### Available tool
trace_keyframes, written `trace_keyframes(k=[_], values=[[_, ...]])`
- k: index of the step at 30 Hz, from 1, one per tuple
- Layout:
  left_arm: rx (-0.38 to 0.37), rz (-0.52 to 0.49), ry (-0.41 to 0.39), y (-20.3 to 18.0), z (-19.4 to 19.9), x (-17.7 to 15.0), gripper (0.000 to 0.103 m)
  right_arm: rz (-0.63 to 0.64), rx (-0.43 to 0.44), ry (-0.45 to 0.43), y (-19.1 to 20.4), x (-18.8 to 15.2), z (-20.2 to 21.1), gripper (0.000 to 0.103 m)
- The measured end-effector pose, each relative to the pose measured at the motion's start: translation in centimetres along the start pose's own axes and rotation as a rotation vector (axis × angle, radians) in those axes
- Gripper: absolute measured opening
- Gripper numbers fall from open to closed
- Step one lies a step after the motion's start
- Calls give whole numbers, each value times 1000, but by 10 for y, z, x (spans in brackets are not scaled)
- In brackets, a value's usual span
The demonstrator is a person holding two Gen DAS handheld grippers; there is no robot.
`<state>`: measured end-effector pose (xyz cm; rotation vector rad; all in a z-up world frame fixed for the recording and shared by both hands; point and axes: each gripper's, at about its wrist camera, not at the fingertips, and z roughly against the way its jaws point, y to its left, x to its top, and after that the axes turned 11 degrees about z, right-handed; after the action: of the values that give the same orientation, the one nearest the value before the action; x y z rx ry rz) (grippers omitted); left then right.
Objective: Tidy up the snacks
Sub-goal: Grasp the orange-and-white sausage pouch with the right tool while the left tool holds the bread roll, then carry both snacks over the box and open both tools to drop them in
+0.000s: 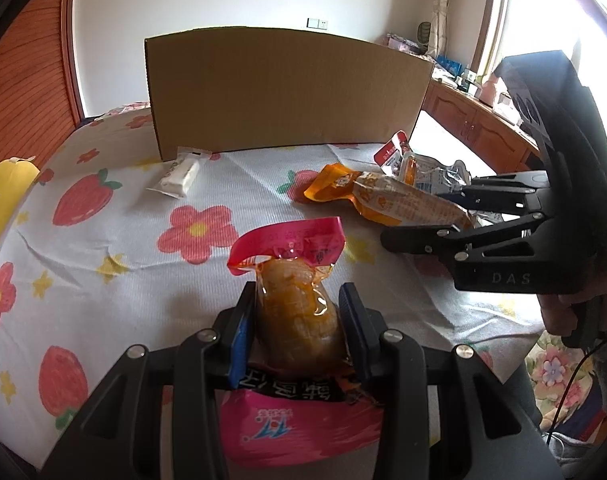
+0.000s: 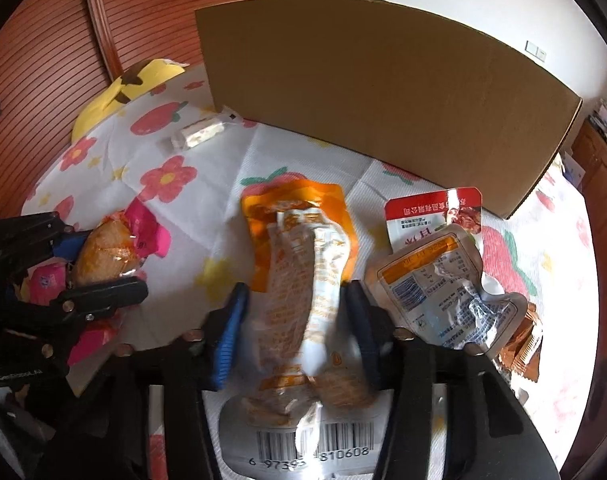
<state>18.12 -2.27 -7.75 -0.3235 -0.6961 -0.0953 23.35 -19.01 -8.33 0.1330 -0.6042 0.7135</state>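
Floral tablecloth (image 1: 115,248), white with red flowers and strawberries, covers the work surface; a wood-slat door and a bright window sit behind. Left gripper (image 1: 297,320): both pads clamped on the sides of a pink pouch (image 1: 293,272) with a yellow-brown snack visible through its clear middle; the pouch's pink top edge curls up just beyond the fingertips and its printed end lies back between the arms. Right gripper (image 2: 295,320): jaws straddle an orange pouch (image 2: 303,240) lying lengthwise between them, barcode end toward the camera; the view is motion-blurred, so whether the pads actually press on it cannot be told. Just right of the orange pouch, touching it or nearly so, a silver pouch (image 2: 439,280) overlaps a red-and-white pouch (image 2: 431,212). A brown foil edge (image 2: 523,344) shows under the silver one at the far right. Beyond the snacks a cardboard box (image 1: 283,92) stands upright on the cloth. A small white packet (image 1: 179,174) lies just beside the box's left front corner, well apart from the other snacks. A yellow object (image 2: 135,84) rests at the cloth's far left edge.
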Motion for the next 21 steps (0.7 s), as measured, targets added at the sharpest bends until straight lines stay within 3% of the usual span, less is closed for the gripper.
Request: trace_keyframes(k=[3,21], values=[[-1,-1,-15,-1,5,0,40,-4,20,-15,3,-2,4,39],[36,-37,-109,-2,37,28,40,-34,16,-167,6,1,71,40]])
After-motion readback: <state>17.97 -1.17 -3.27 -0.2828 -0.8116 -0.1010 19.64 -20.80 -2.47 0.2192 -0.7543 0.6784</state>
